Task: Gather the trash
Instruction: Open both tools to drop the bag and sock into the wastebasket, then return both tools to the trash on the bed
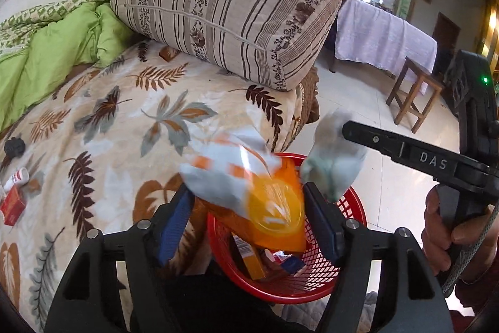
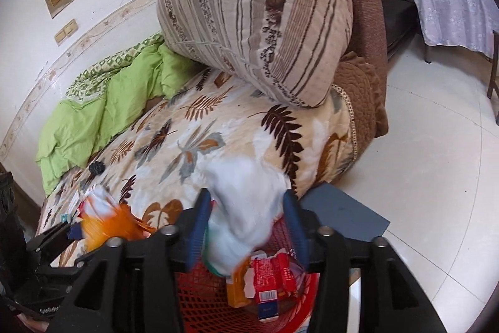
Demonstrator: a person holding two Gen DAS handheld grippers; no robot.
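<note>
Both of your grippers are wide open over the red basket (image 1: 312,280) beside the bed (image 1: 124,127): left gripper (image 1: 249,220) has the orange wrapper (image 1: 265,202) loose between its fingers, right gripper (image 2: 246,227) the white bag (image 2: 243,208), probably so both fall in.

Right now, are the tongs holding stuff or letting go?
Left tongs: open, orange-and-white wrapper blurred between them.
Right tongs: open, white crumpled bag blurred between them.

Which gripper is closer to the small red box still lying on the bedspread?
Left. The left gripper hangs over the red basket at the bed's edge, with the small red box off to its left. The right gripper is on the basket's floor side, farther away.
</note>
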